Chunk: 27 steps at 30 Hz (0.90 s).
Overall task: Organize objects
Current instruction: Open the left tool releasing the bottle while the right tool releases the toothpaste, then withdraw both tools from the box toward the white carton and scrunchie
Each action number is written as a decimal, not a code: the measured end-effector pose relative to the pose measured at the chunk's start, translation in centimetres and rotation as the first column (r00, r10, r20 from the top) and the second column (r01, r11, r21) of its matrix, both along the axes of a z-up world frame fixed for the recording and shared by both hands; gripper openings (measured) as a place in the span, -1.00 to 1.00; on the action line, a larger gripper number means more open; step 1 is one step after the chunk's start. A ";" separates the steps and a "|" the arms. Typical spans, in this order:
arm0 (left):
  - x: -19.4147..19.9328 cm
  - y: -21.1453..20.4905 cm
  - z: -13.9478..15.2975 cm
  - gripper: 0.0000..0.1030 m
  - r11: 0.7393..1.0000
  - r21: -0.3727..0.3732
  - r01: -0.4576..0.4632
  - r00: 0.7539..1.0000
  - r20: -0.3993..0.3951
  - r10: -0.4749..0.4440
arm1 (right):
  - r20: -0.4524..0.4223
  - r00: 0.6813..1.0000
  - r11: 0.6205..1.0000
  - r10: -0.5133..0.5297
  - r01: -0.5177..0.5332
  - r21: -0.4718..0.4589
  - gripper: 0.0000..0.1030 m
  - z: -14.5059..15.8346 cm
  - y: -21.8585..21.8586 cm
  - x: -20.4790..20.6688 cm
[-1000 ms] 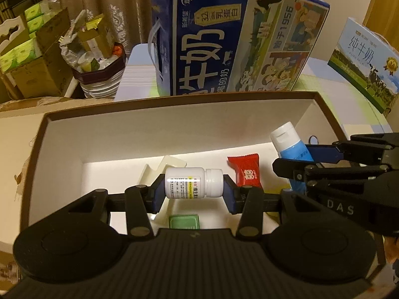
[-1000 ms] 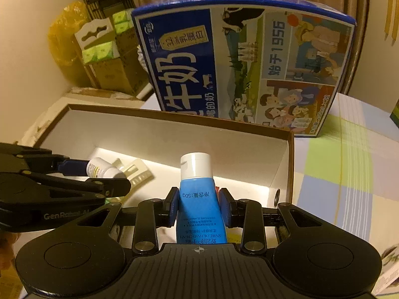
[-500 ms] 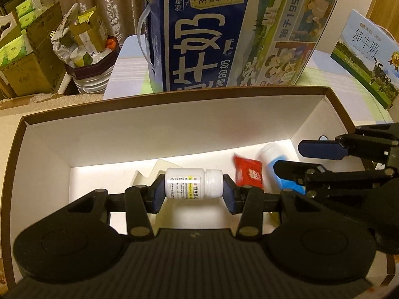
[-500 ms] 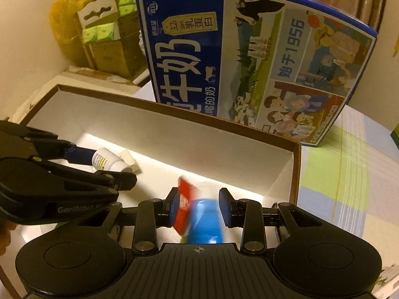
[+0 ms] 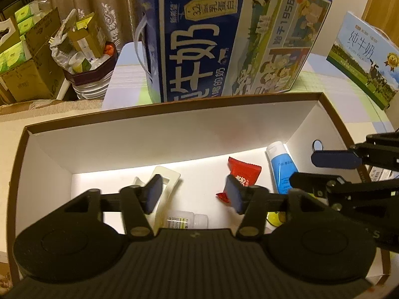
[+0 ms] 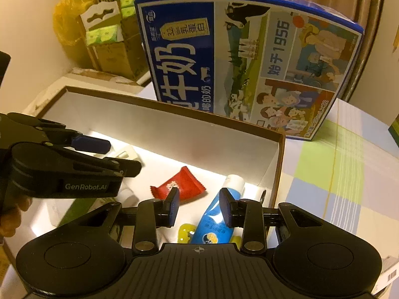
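Inside the brown-rimmed white box [image 5: 174, 134], both tools hang released above the floor: the left gripper [image 5: 193, 194] has its jaws spread wide with nothing between them, and the right gripper [image 6: 199, 205] is likewise parted and empty. The white pill bottle [image 5: 187, 220] lies on its side directly under the left jaws, toward 6 o'clock in the left wrist view, half hidden by the tool body. The blue tube [image 6: 217, 219] lies flat beneath the right jaws, cap pointing to 1 o'clock, near the box's right wall. A red candy packet [image 6: 178, 185] rests between them, with a cream plastic piece [image 5: 163, 182] at 10 o'clock from the bottle and something yellow [image 6: 185, 233] just beside the tube. The step in hand looks like withdrawal after placing. To do it well, I would lift each tool straight up, jaws kept apart, so no pad drags the bottle into a roll or nudges the tube, and clear the rim before swinging out toward whatever remains outside.
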<state>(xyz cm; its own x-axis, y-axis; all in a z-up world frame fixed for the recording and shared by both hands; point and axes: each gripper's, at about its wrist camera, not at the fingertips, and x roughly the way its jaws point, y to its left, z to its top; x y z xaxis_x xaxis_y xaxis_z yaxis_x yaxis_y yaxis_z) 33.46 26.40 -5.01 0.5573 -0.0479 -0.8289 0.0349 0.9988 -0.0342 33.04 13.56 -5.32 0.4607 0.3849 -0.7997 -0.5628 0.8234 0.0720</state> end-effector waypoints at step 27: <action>-12.4 1.6 6.0 0.76 0.986 -0.023 -0.167 0.986 0.000 0.167 | -0.040 0.999 0.986 0.010 -0.004 0.167 0.06 4.8 -4.1 -9.1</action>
<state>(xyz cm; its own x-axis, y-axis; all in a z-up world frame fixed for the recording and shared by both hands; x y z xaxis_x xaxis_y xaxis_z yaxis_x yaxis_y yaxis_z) 21.02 28.02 0.95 0.5605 0.0267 -0.8277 -0.1319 0.9896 -0.0574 23.89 9.43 -0.47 0.4259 0.5178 -0.7419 -0.5624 0.7939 0.2312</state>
